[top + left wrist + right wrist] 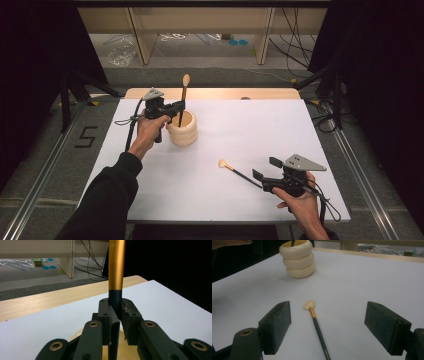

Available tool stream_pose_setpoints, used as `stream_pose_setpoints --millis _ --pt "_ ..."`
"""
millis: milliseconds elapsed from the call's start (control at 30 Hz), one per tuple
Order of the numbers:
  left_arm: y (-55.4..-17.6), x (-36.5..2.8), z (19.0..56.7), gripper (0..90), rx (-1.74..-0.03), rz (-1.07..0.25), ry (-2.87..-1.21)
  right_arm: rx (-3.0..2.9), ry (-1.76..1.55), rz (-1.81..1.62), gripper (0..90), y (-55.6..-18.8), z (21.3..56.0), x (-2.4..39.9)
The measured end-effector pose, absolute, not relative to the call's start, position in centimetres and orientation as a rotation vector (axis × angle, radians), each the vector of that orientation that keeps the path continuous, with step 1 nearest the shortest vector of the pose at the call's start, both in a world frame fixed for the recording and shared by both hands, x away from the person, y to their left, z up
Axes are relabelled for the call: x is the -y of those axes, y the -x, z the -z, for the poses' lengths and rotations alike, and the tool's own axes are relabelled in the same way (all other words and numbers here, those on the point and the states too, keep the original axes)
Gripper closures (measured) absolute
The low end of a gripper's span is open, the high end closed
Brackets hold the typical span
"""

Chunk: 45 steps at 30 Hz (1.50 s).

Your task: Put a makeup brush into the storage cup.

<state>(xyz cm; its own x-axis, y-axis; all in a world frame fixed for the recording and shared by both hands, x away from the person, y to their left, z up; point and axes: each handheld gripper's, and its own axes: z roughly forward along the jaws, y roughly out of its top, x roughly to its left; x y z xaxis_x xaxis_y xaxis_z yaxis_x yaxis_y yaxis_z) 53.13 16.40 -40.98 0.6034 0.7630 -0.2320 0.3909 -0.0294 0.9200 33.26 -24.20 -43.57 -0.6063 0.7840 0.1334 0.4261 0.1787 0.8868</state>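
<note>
A cream ribbed holder (182,128) stands on the white table (250,130) left of centre. My left gripper (179,109) hovers over its rim, shut on the dark handle of an upright makeup brush (184,95); the gold ferrule (116,265) rises above the pads (112,322). A second brush (235,169) with a pale fan head lies flat on the table. My right gripper (265,169) is open just behind its handle end. In the right gripper view the brush (315,325) lies between the wide-apart jaws, and the holder (298,261) stands beyond.
A wooden strip (215,93) runs along the table's far edge. Beyond it are wooden frame legs (264,35), cables and small items on the floor. Dark curtains flank both sides.
</note>
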Motion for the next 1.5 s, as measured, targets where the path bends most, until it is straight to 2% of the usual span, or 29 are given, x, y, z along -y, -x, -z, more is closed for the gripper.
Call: stream_pose_setpoints --millis 600,1500 --pt "-52.8 -16.9 42.4 78.6 -1.01 -0.377 -1.636 -2.103 -1.138 -1.442 22.4 -33.4 43.8 24.0" --pt "-52.4 -16.9 43.6 75.9 -1.01 -0.338 -1.725 -2.109 -1.147 -1.444 22.8 -33.3 43.7 24.0"
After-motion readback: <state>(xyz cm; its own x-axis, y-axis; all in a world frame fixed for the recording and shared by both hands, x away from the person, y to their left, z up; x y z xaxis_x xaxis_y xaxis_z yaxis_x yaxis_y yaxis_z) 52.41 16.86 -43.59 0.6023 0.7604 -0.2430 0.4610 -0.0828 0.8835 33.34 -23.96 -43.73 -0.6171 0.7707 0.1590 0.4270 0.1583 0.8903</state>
